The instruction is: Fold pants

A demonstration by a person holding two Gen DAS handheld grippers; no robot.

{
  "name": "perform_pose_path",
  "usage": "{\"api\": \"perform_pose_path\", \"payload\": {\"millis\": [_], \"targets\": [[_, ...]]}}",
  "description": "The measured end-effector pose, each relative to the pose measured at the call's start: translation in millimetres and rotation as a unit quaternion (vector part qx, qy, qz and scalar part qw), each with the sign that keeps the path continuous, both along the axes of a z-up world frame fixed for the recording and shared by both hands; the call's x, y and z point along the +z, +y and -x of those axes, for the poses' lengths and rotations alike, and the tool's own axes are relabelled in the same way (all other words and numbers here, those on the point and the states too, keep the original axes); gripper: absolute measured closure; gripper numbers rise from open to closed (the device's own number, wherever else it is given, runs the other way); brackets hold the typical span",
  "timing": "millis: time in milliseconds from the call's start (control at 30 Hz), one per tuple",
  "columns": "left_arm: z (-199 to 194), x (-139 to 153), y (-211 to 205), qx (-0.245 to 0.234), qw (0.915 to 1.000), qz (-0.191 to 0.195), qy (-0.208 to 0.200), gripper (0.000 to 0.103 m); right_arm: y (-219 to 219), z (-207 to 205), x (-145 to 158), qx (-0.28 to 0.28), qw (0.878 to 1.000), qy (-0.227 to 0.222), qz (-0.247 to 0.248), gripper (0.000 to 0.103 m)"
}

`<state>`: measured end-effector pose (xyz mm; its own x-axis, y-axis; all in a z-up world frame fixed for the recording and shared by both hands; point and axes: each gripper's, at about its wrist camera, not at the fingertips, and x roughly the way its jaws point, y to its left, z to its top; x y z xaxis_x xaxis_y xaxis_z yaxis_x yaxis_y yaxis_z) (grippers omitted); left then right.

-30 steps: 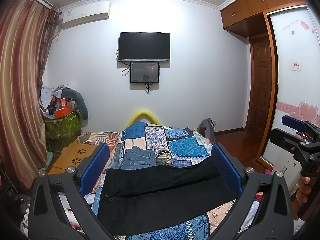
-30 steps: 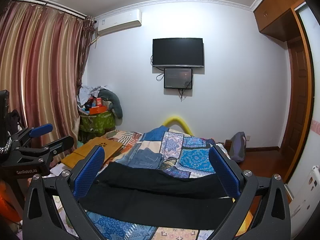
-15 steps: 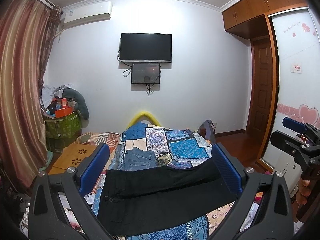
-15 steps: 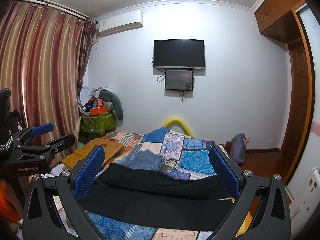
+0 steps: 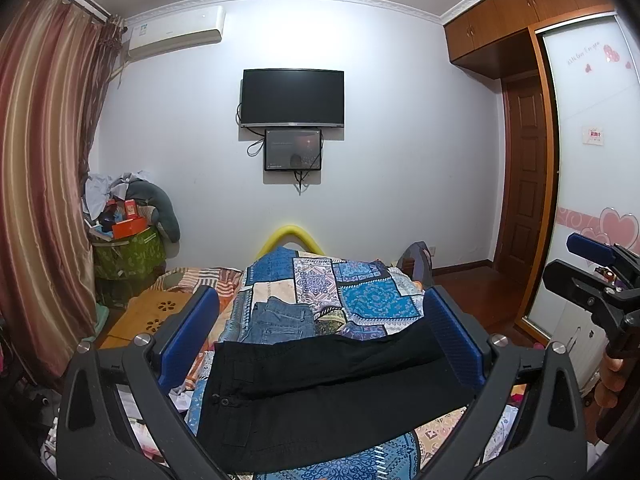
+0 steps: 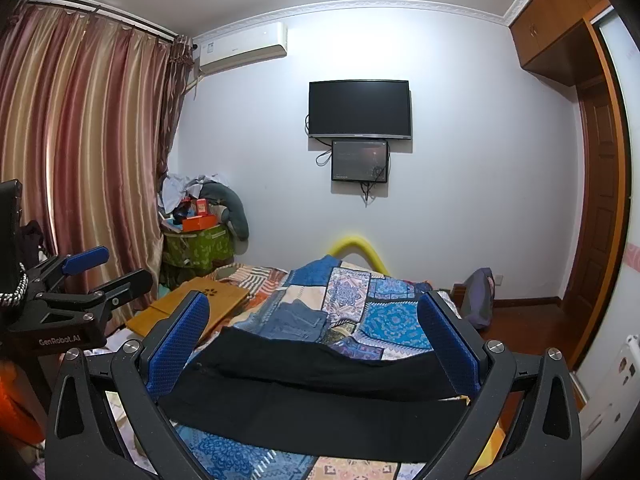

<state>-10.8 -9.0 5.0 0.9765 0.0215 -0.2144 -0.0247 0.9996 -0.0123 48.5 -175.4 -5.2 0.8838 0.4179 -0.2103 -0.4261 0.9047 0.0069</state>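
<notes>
Black pants (image 5: 320, 392) lie across the patchwork quilt (image 5: 360, 296) on the bed, waist and button to the left, one leg laid over the other. They fill the lower part of the right wrist view too, as black pants (image 6: 320, 400). My left gripper (image 5: 320, 340) hovers open above them with nothing between its blue pads (image 5: 188, 340). My right gripper (image 6: 314, 344) is open as well and holds nothing. Each gripper shows at the edge of the other's view, held in a hand.
Folded blue jeans (image 5: 280, 320) lie on the quilt just beyond the pants. A wooden lap tray (image 6: 192, 304) sits at the bed's left. A green bin (image 5: 128, 256) piled with clutter stands by the curtain. A wardrobe (image 5: 592, 160) and door are at the right.
Both views drift very slightly; the pants lie as before and both grippers stay open.
</notes>
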Motion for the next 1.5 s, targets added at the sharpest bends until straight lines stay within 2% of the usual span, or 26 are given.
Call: {"api": "perform_pose_path", "payload": {"millis": [1100,1333,1500], "targets": [[-6.0,-7.9,8.3,-0.014,0.9999,0.003,0.008,0.0,-4.5,-6.3,-3.8,0.0,1.0,0.011,-0.001,0.0],[-35.1,-23.0,27.3,-0.01,0.9993,0.008,0.036,0.0,-3.6,-23.2,-15.4,-0.011,1.0,0.023,0.012,0.0],[-78.1,-41.5,50.6,-0.008,0.9962,0.015,0.085,0.0,-8.5,-57.7,-37.6,-0.035,0.998,0.046,0.03,0.0]]}}
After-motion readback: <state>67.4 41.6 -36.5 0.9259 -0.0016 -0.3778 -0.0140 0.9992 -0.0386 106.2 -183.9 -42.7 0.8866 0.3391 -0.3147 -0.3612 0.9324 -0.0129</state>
